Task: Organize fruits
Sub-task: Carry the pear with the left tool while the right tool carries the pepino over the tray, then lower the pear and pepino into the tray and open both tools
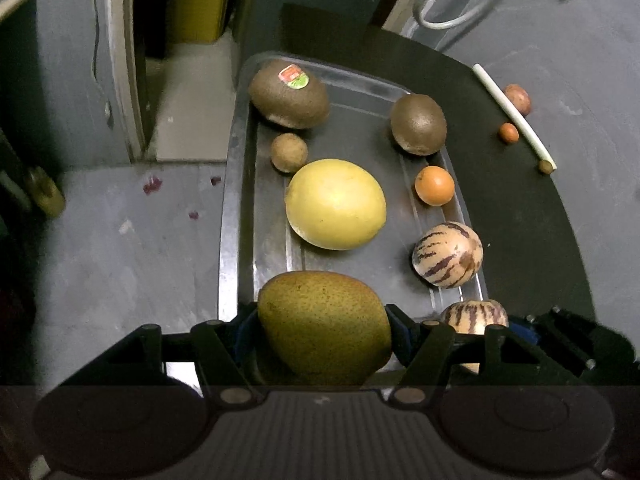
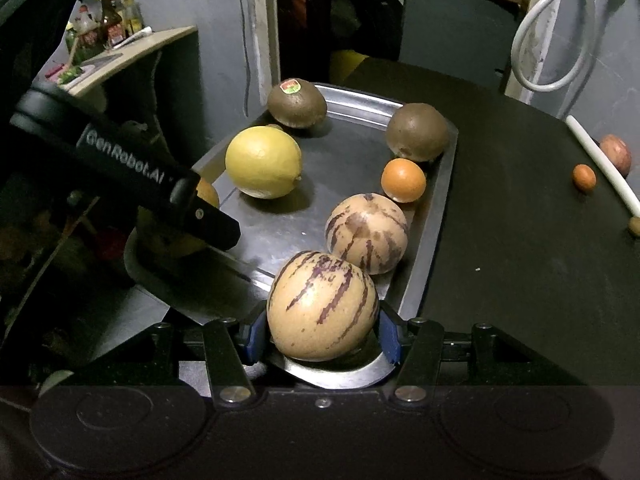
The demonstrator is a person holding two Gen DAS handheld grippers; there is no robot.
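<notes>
A tray (image 1: pixel 236 200) lies on the tabletop (image 1: pixel 520 220). In it, two kiwis (image 1: pixel 289 94) (image 1: pixel 418 124) sit at the far end, a lemon (image 1: pixel 336 204) in the middle, a small orange (image 1: pixel 434 185) right of the lemon, and a striped melon (image 1: pixel 448 255) nearer. Off the tray to the right, a stick (image 1: pixel 514 114) lies on the tabletop.

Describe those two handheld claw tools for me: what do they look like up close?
Both are matte black. Each gripper, left and right, has angular black linkage bars pinned with round silver rivets, and blue pads lining the fingers. Below sits a ribbed black body flanked by two round discs. Seen from the right wrist camera, the left tool's side bears white lettering reading GenRobot.AI. No cables, hands or sleeves show.
</notes>
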